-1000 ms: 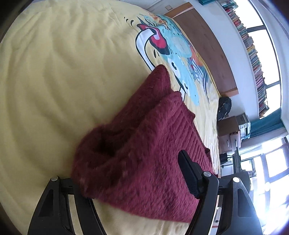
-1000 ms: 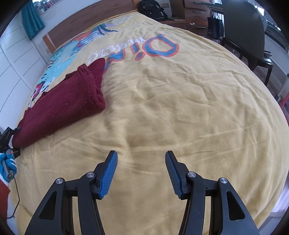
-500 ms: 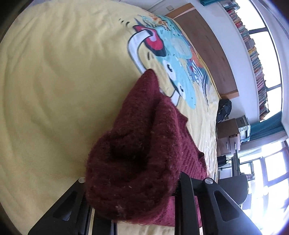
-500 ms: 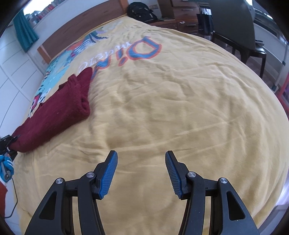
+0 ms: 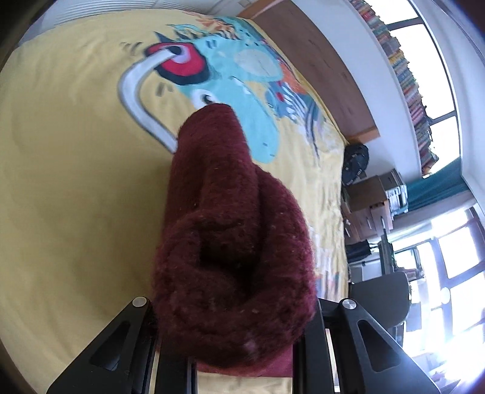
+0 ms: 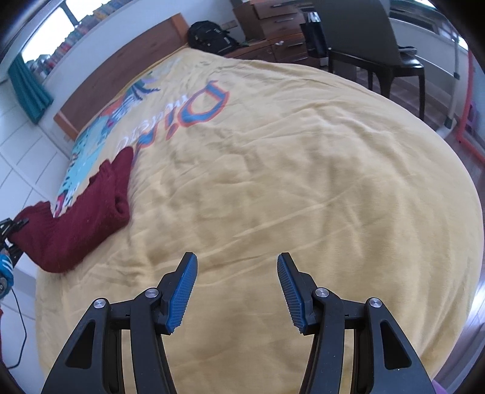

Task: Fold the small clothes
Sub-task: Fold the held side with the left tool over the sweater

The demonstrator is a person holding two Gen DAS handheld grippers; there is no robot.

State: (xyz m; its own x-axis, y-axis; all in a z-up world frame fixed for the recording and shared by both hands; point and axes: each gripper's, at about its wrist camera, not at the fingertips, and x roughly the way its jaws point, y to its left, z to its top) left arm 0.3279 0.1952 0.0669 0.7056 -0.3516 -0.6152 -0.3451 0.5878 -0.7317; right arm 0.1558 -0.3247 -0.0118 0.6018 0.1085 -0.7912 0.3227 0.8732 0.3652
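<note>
A dark red knitted sweater (image 5: pixel 233 248) lies on the yellow bedspread (image 5: pixel 60 181). Its near end is bunched up and lifted off the cover. My left gripper (image 5: pixel 233 327) is shut on that bunched end, and the thick knit hides its pads. In the right wrist view the sweater (image 6: pixel 85 218) stretches from the printed picture toward the left edge, where the left gripper (image 6: pixel 9 230) holds it up. My right gripper (image 6: pixel 237 266) hovers open over bare yellow bedspread (image 6: pixel 303 166), well to the right of the sweater, with nothing between its blue pads.
A wooden headboard (image 6: pixel 121 75) runs along the far side of the bed. A black backpack (image 6: pixel 209 36), a wooden dresser (image 6: pixel 272 27) and a dark chair (image 6: pixel 379 45) stand beyond the bed. The bed's edge drops off at the lower right.
The left gripper's jaws closed on the sweater's near end and raised it off the bedspread. The right gripper slid across the bed, so the sweater sits further left in its view.
</note>
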